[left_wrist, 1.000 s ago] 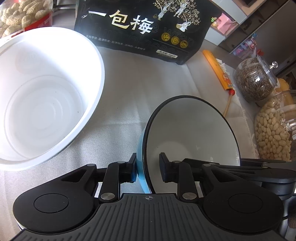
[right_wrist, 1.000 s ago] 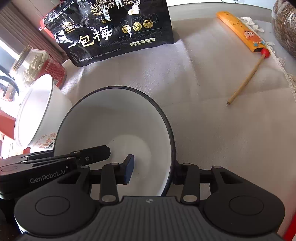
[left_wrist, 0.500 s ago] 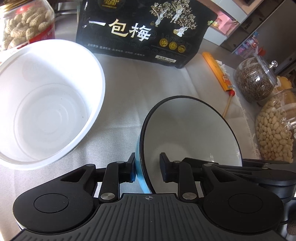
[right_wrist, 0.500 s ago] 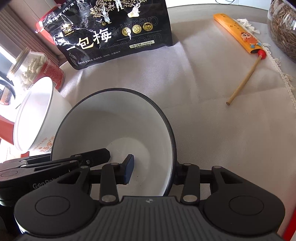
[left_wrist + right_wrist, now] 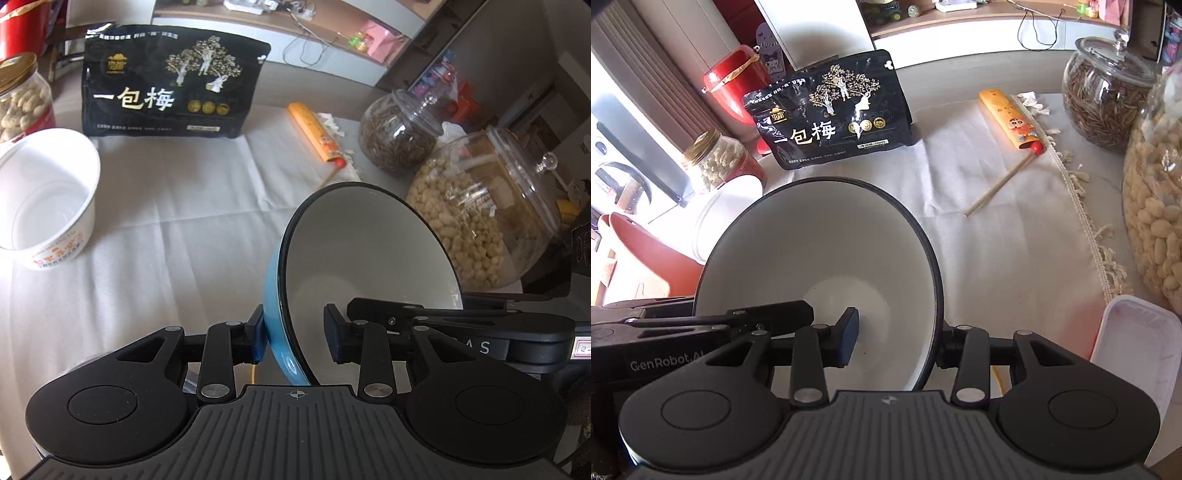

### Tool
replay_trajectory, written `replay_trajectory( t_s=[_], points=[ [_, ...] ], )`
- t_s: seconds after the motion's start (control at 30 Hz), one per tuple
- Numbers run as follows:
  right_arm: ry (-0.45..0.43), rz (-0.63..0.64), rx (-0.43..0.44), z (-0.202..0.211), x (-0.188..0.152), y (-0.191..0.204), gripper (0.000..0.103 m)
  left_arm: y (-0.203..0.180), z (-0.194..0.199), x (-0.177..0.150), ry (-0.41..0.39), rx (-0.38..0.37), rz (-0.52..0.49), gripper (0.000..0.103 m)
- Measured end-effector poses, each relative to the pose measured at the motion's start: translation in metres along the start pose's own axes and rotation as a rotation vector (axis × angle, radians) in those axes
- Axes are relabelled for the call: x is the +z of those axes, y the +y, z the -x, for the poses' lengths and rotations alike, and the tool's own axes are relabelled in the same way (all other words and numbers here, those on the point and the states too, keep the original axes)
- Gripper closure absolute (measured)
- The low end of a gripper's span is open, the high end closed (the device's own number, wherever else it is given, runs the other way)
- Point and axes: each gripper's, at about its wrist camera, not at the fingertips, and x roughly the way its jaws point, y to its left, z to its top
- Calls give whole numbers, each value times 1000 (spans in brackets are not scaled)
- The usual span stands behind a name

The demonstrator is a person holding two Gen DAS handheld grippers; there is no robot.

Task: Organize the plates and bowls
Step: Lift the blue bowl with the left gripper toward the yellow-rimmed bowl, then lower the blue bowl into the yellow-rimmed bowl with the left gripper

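Note:
A blue bowl [image 5: 369,251] with a white inside and a black rim hangs tilted above the white cloth, held between both grippers. My right gripper [image 5: 897,339] is shut on its rim, one finger inside the bowl [image 5: 820,251] and one behind the wall. My left gripper [image 5: 295,332] straddles the opposite rim with its jaws opening. Its outer pad lies by the blue wall and its inner pad stands off the white inside. A white paper bowl [image 5: 48,192] with orange print sits empty on the cloth to the left, apart from both grippers.
A black snack bag [image 5: 173,85] stands at the back, with a peanut jar [image 5: 22,99] to its left. Two glass jars [image 5: 480,221] crowd the right side. A yellow chopstick sleeve [image 5: 317,133] lies on the cloth. A white plastic tub [image 5: 1134,343] sits near right.
Both grippers have lifted the blue bowl up off the cloth, so the table looks farther away. The left gripper's jaws have widened around the rim.

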Motion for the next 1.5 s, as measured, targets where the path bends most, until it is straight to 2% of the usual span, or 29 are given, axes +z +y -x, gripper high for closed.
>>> replay_trajectory(
  t_s=[0.13, 0.33, 0.43, 0.63, 0.87, 1.0, 1.3, 1.5],
  points=[
    [4, -11, 69, -2, -24, -28, 62, -17, -12, -20, 58, 46, 18, 70],
    [24, -30, 145, -21, -55, -54, 62, -27, -22, -41, 101, 104, 33, 71],
    [28, -34, 163, -29, -62, -58, 62, -28, -30, -47, 143, 144, 32, 72],
    [-55, 7, 124, -27, -66, -55, 62, -22, -34, -50, 158, 202, 45, 73],
    [-62, 11, 114, -29, -66, -56, 62, -17, -32, -48, 142, 200, 52, 77],
    [-91, 26, 91, -24, -68, -53, 62, -20, -20, -46, 104, 210, 28, 78],
    [-105, 46, 44, -19, -67, -46, 62, -13, -20, -48, 99, 176, 38, 78],
    [-80, 44, 18, -18, -63, -42, 62, -2, -15, -46, 101, 117, 63, 79]
  ],
)
